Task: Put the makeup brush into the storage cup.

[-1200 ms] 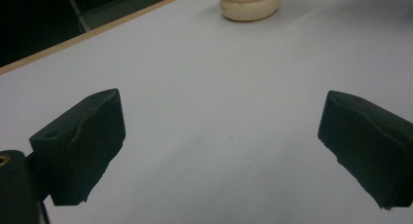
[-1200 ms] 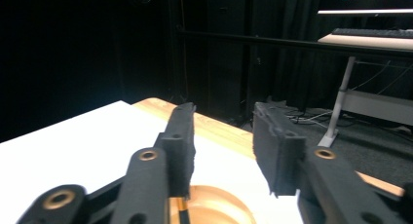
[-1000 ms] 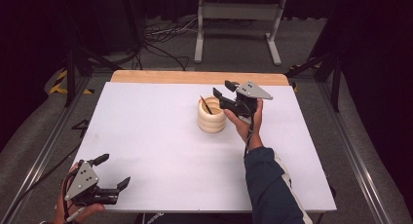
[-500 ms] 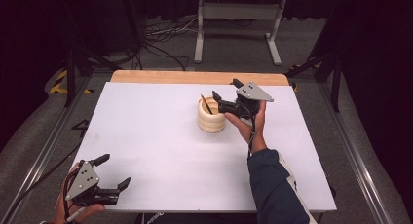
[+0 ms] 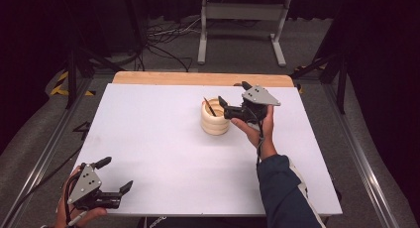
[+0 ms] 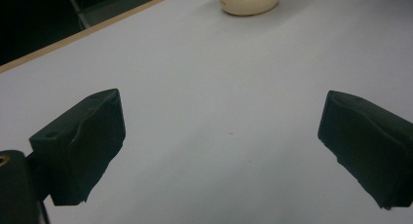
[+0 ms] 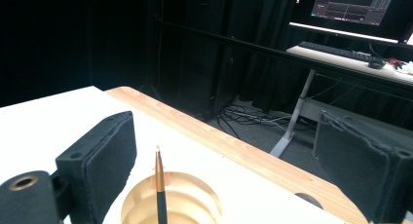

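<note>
A ribbed wooden cup (image 5: 215,120) stands at the middle of the white table (image 5: 148,139), with a dark pen (image 5: 210,107) leaning inside it. My right gripper (image 5: 233,95) hovers just right of the cup's rim and is open. Its jaws have just been opening. In the right gripper view the pen (image 7: 159,185) rises from the cup (image 7: 170,204) between the jaws of the right gripper (image 7: 226,136), touching neither pad. My left gripper (image 5: 115,174) rests at the front left corner, open and empty. In the left gripper view, the left gripper (image 6: 219,151) faces bare table, with the cup (image 6: 249,0) far off.
The table's far edge is a wooden strip (image 5: 198,79). Behind it stand a metal frame (image 5: 242,20) and floor cables (image 5: 163,37). A desk with a keyboard (image 7: 336,48) and a monitor (image 7: 355,5) lies beyond.
My right gripper's jaws have spread apart around the pen, which stays in the cup. The left gripper has not moved.
</note>
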Demonstrator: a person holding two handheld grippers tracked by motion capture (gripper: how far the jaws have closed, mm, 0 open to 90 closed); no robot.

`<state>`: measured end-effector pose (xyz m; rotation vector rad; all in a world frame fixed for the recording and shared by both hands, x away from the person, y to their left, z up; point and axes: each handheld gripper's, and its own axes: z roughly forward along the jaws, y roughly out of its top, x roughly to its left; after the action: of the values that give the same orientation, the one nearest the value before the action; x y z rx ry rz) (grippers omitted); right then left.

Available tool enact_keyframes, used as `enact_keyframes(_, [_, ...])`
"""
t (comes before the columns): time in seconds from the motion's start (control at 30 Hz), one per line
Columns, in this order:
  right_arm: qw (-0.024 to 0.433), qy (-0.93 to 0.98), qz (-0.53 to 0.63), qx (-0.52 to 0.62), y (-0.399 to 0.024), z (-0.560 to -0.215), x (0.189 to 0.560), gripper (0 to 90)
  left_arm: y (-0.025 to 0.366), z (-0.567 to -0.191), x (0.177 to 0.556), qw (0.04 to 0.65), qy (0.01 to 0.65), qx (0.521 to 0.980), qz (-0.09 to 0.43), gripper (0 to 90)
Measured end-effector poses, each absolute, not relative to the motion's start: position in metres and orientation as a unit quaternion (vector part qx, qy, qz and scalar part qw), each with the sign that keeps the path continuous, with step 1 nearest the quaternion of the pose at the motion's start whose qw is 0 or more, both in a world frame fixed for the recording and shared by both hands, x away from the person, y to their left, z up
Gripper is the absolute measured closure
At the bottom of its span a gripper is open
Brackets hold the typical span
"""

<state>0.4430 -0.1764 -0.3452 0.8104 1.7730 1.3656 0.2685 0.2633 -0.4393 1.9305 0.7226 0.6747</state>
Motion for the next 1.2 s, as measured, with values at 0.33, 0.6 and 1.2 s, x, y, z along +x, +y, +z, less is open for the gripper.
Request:
enact_keyframes(0.33, [0.382, 0.692, 0.529, 0.308, -0.181, -0.343, 0.434, 8.1, 0.263, -0.439, 0.268, 0.465, 0.294, 0.789, 0.274, 4.2])
enact_keyframes(0.6, [0.383, 0.696, 0.523, 0.310, -0.186, -0.345, 0.428, 8.2, 0.264, -0.439, 0.268, 0.463, 0.294, 0.789, 0.276, 4.1])
enact_keyframes(1.2, [0.401, 0.688, 0.521, 0.308, -0.204, -0.346, 0.410, 7.6, 0.262, -0.439, 0.268, 0.460, 0.291, 0.790, 0.281, 4.0])
